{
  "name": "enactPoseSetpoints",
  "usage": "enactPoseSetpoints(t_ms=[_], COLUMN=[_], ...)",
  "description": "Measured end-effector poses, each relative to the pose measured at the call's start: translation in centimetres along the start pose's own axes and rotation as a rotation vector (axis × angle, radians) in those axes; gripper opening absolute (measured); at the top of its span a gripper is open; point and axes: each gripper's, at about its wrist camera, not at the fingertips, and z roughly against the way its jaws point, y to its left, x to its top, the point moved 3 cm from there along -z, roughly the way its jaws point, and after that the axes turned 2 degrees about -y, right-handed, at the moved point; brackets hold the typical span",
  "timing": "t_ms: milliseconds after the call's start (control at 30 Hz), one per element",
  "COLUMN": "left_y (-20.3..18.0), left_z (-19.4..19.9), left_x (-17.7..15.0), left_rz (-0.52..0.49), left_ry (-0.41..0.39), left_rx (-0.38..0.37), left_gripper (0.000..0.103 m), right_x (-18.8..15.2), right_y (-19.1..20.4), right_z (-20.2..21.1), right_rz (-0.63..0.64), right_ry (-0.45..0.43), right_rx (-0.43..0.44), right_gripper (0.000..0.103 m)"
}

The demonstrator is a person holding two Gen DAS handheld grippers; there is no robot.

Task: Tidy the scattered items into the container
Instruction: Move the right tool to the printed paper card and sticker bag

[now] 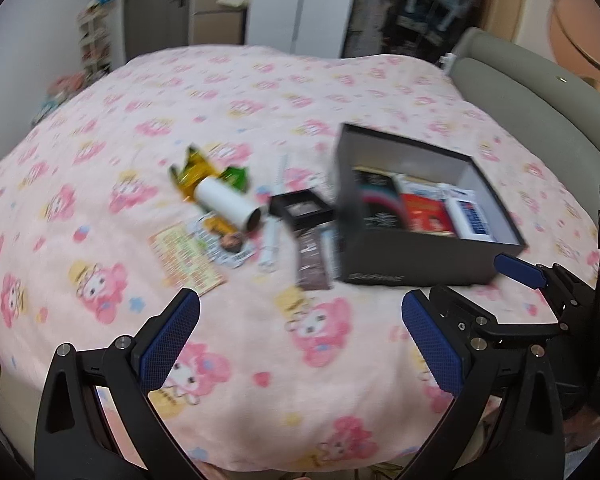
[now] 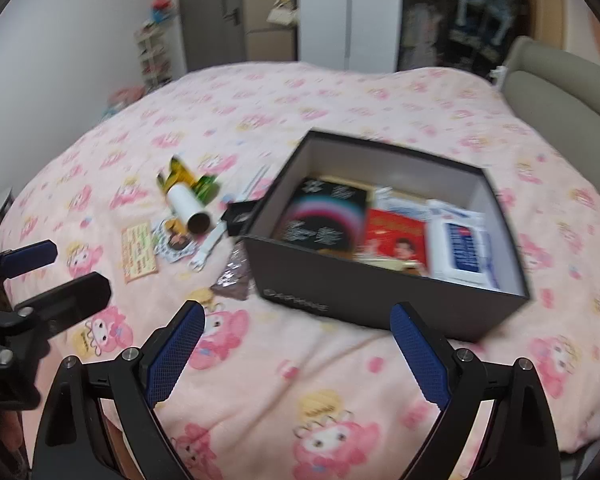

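Note:
A dark open box [image 1: 416, 258] [image 2: 352, 296] sits on the pink bed and holds several packets and cards. Left of it lie scattered items: a white tube [image 1: 228, 202] [image 2: 190, 206], green and gold wrappers [image 1: 198, 168] [image 2: 180, 176], a yellow card [image 1: 184, 258] [image 2: 139, 252], a small black box [image 1: 300, 210] [image 2: 240, 216], a dark foil packet [image 1: 314, 260] [image 2: 232, 278] and a white cable [image 1: 270, 244] [image 2: 208, 248]. My left gripper [image 1: 300, 344] is open and empty above the bedspread, near the box's front. My right gripper [image 2: 298, 354] is open and empty in front of the box.
The pink cartoon bedspread [image 1: 260, 360] [image 2: 300, 380] covers the whole bed. A grey headboard [image 1: 532, 112] [image 2: 560, 80] runs along the right. The right gripper's blue fingertip [image 1: 518, 270] shows at the box corner in the left view; the left gripper [image 2: 40, 280] shows at the right view's left edge.

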Motion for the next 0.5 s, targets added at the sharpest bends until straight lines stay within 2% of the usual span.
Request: enactPoseSetpoints(t_ms=[100,167,233,267,300,333,433,500], left_y=[3.1,5.0,7.0,7.9,8.8,9.6,11.5,12.6], left_z=[-1.9,-3.3,-4.7,-5.4,-6.0,-6.6,-8.2,-9.2], left_x=[-0.9,-1.5,-2.0,-2.2,-2.3,-2.3,-2.0,-1.7], left_rz=[0.073,0.124,0.182,0.212,0.237,0.256,0.287,0.31], left_ry=[0.035,0.06,0.083,0.095,0.102,0.103,0.107,0.11], left_rx=[0.026,0.036,0.034,0.034,0.033,0.03,0.05,0.074], left_gripper=[0.1,0.096,0.088,0.087,0.084,0.079,0.067,0.063], right_x=[-0.1,-0.3,-0.4,-0.4,-0.3,-0.2,0.3,0.5], right_y=[1.5,2.8,4.2,4.8,5.4,6.0,7.6,8.7], right_z=[-2.1,-3.7,-5.4,-6.1,-6.9,-7.6,-9.2,-10.4], right_rz=[0.022,0.032,0.051,0.062,0.074,0.087,0.103,0.116], right_ry=[0.038,0.074,0.112,0.127,0.143,0.158,0.175,0.185], right_rx=[0.037,0.084,0.112,0.11,0.106,0.103,0.129,0.145], right_gripper=[0.091,0.084,0.066,0.062,0.053,0.047,0.037,0.033])
